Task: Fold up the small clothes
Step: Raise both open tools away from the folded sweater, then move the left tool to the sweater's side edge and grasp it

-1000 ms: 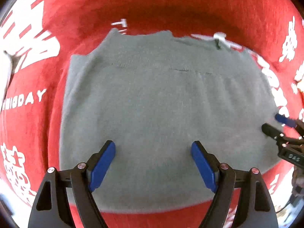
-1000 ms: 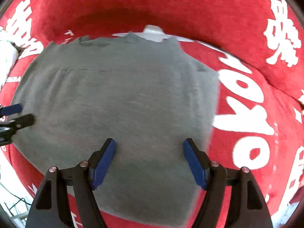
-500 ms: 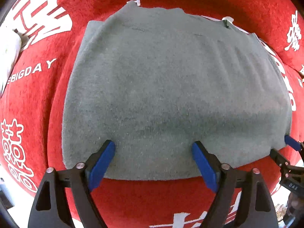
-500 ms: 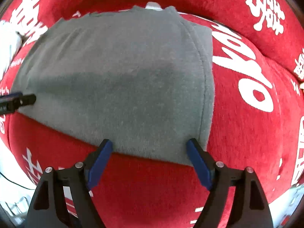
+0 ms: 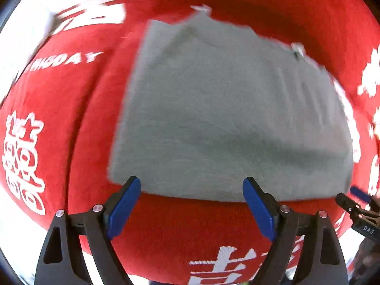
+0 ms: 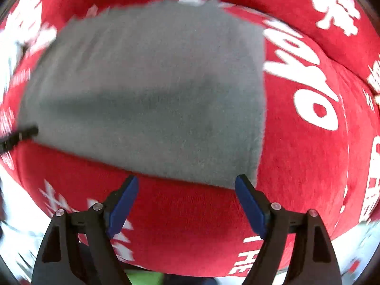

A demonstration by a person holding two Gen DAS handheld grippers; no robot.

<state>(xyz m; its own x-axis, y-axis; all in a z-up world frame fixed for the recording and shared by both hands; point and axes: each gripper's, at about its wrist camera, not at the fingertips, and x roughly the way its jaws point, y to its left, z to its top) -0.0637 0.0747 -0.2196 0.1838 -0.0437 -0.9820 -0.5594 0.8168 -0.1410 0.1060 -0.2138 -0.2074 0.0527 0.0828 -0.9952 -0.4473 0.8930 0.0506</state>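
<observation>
Two grippers hang over a red plush cloth with white lettering (image 5: pixel 194 223), both with jaws spread wide and nothing between them. The left gripper (image 5: pixel 191 205) stands just off the near hem of a grey knitted garment, folded into a flat rectangle (image 5: pixel 228 118), with bare red cloth under its blue pads. The right gripper (image 6: pixel 184 201) sits likewise at the garment's (image 6: pixel 147 90) near right corner, its right pad close to that corner. Open red cloth lies on every side of the garment. A second ago both grippers were over the grey knit itself; now the hem lies beyond the pads. The right jaws have just been opening; the left widened slightly. Far edge: a small white tag (image 5: pixel 296 47).
</observation>
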